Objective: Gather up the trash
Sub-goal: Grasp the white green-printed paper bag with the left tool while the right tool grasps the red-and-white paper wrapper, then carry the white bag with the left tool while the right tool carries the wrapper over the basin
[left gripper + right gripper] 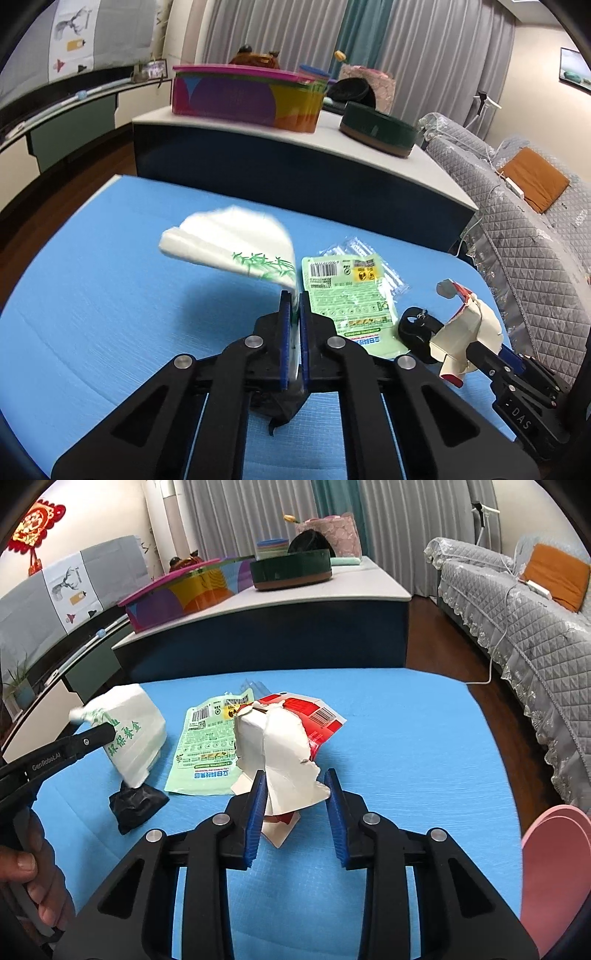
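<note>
On the blue mat (406, 738) lay the trash I was collecting. Far behind, the multicoloured bin (236, 98) and green round tub (376, 129) stood on the counter (258, 129); I could not see what they held. My left gripper (294, 295) was pinched narrow on the white bag (229, 240), raised off the mat. My right gripper (295, 797) clasped the torn carton (280, 746). The green wrapper (207, 746) and black scrap (136, 805) lay loose between. Next, I judged, both loads needed carrying to a container.
</note>
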Action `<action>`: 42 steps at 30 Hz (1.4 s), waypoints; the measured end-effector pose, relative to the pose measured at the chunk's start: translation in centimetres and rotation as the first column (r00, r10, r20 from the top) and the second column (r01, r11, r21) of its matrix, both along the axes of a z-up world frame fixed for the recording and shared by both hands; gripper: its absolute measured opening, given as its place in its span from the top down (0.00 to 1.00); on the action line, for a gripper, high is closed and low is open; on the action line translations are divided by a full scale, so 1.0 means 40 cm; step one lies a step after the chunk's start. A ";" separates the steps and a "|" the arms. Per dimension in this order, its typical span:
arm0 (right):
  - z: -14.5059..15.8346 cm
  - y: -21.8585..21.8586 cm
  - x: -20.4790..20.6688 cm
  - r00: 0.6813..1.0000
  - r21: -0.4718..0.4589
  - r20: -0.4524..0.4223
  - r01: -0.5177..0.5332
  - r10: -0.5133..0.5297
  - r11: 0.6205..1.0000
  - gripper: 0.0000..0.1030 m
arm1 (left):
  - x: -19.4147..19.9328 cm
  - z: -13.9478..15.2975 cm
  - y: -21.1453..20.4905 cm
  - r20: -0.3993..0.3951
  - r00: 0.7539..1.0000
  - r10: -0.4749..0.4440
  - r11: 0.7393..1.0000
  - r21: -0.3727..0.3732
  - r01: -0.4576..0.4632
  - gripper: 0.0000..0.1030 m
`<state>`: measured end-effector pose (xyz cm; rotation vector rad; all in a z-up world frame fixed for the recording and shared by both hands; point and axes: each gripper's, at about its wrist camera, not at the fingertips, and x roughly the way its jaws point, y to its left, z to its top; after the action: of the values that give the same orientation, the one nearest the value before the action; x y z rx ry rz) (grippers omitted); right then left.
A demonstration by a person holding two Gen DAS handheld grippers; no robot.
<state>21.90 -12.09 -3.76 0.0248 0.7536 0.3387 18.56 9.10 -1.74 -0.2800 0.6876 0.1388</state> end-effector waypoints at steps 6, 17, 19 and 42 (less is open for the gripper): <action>0.036 -0.020 -0.039 0.999 0.002 0.030 0.010 -0.010 1.000 0.69 | -0.023 0.025 -0.010 0.026 1.000 -0.013 1.000 0.028 0.012 0.96; 0.094 -0.079 -0.118 0.996 -0.002 0.078 0.044 -0.044 0.999 0.69 | -0.077 0.061 -0.038 0.058 0.998 -0.037 0.997 0.064 0.033 0.96; 0.103 -0.093 -0.134 0.995 -0.007 0.086 0.052 -0.051 0.999 0.69 | -0.089 0.068 -0.047 0.065 0.997 -0.045 0.997 0.071 0.041 0.96; 0.157 -0.236 -0.241 0.978 -0.041 0.141 0.160 -0.153 0.986 0.69 | -0.151 0.121 -0.178 0.120 0.979 -0.167 0.982 0.112 0.154 0.96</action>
<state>12.27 -21.52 2.53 0.0114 0.6189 0.1689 12.53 1.98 3.11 -0.1327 0.5700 0.0010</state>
